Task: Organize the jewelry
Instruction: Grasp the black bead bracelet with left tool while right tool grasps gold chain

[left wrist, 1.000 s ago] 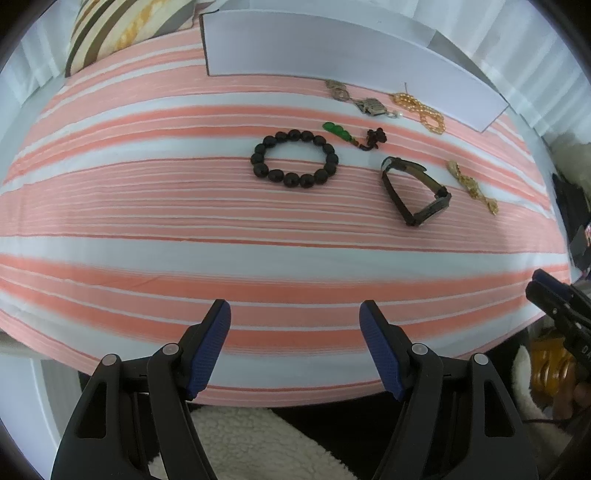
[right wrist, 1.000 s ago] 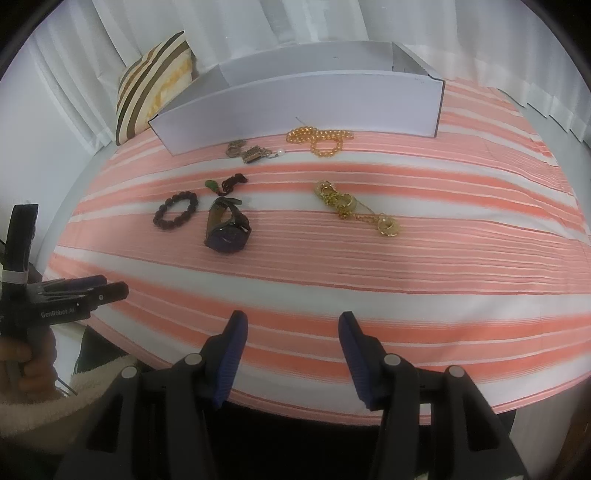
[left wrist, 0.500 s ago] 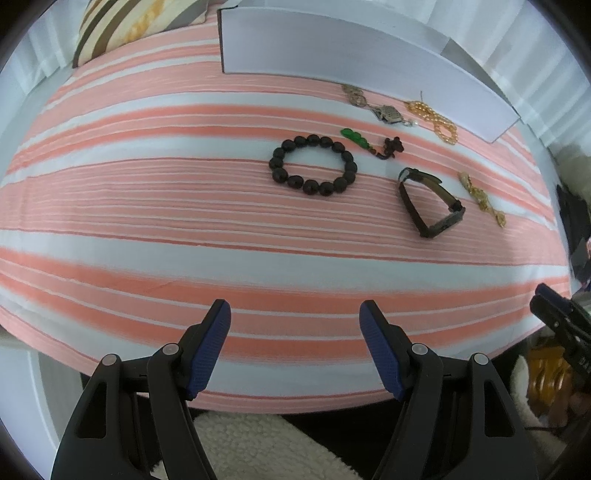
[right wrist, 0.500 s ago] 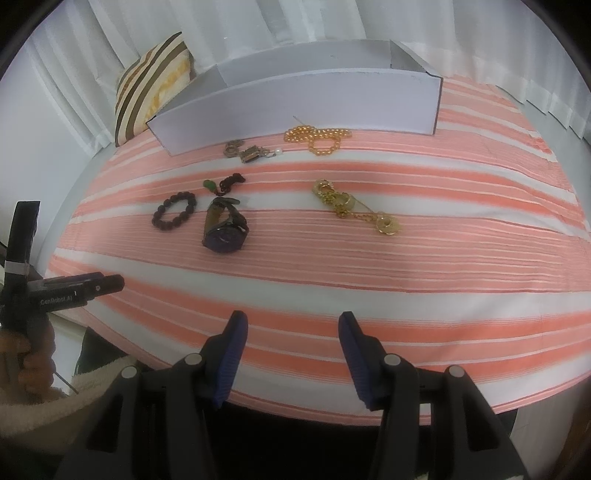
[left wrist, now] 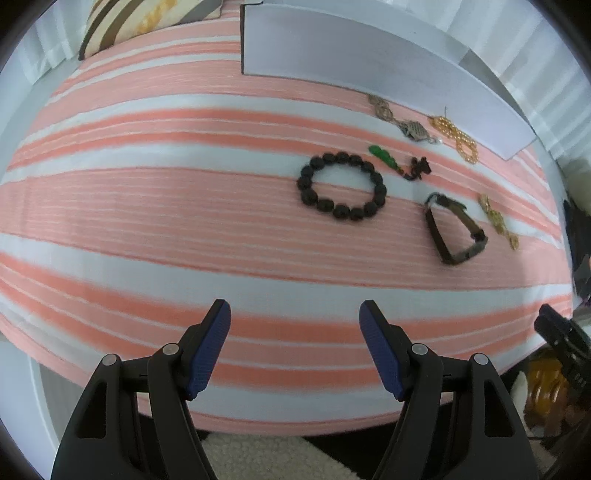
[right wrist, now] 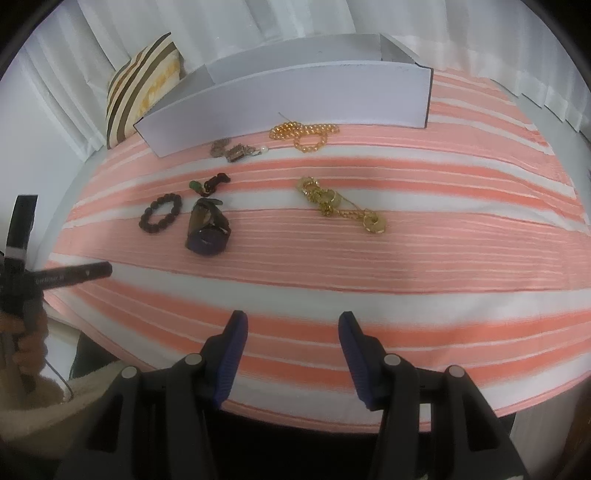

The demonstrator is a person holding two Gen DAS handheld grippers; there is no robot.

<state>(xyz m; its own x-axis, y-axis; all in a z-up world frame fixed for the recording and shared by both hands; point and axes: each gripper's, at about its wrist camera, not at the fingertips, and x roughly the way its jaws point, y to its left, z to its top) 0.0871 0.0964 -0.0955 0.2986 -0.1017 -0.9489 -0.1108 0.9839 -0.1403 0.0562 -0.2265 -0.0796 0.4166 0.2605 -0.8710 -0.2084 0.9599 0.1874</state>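
Observation:
Several jewelry pieces lie on a pink striped cloth (left wrist: pixel 184 206). A dark bead bracelet (left wrist: pixel 341 187) (right wrist: pixel 161 212), a green pendant on a dark cord (left wrist: pixel 400 164) (right wrist: pixel 208 183), a dark watch (left wrist: pixel 455 229) (right wrist: pixel 207 232), a silver chain with a clasp (left wrist: pixel 404 122) (right wrist: pixel 233 149), an amber bead necklace (left wrist: pixel 457 137) (right wrist: pixel 304 133) and a gold chain (left wrist: pixel 498 220) (right wrist: pixel 341 205). A white box (left wrist: pixel 369 64) (right wrist: pixel 295 92) stands behind them. My left gripper (left wrist: pixel 294 325) is open and empty near the cloth's front edge. My right gripper (right wrist: pixel 293 332) is open and empty too.
A striped pillow (left wrist: pixel 147 22) (right wrist: pixel 142 99) sits at the back left beside the box. White curtains (right wrist: pixel 258 22) hang behind. In the right wrist view the left gripper's body (right wrist: pixel 55 275) shows at the left edge, held by a hand.
The left gripper has moved forward and left, so the jewelry sits further right in its view. The right gripper has crept slightly forward.

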